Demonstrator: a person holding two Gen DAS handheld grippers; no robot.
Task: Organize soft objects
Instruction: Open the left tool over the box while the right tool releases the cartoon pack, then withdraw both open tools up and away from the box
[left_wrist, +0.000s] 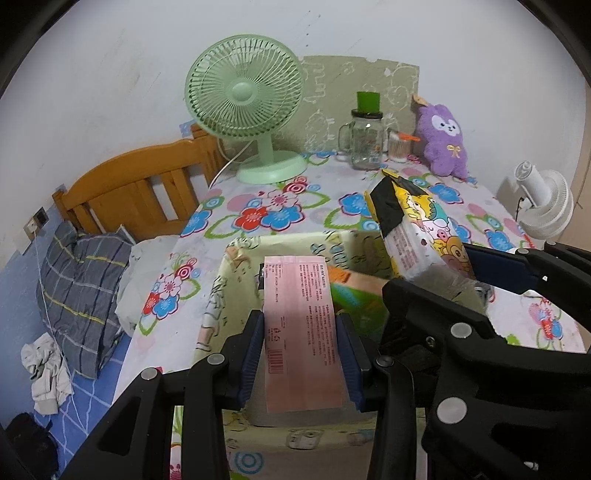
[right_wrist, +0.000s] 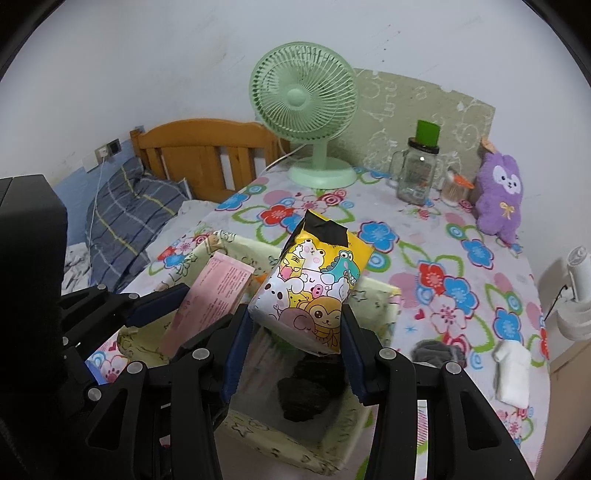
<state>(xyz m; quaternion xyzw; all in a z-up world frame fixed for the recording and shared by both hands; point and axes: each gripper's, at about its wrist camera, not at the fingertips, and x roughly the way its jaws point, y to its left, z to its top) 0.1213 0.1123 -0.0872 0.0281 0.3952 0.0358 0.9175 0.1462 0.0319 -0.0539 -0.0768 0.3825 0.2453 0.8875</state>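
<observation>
1. Fabric, pale yellow and cartoon-printed, forms the storage bin (left_wrist: 332, 243) on the floral tablecloth (left_wrist: 258, 214); it sits right below and ahead of both claws, with something dark lying inside it, too dim to identify.
2. Cartoon-printed tissue pack (right_wrist: 314, 295) is pinched between the jaws of the right gripper (right_wrist: 295, 354), hanging over the bin's middle. Its long axis runs forward and up from the claw, the black-taped end farthest away.
3. Pink tissue pack (left_wrist: 301, 332) is clamped across its width by the left gripper (left_wrist: 301, 354), above the bin's near wall. Its long axis points straight ahead from the claw, the barcode end nearest the jaws.
4. To do this step well, I would lower each pack inside the walls before releasing, laying them side by side, lengthwise, so neither snags the soft rim.
</observation>
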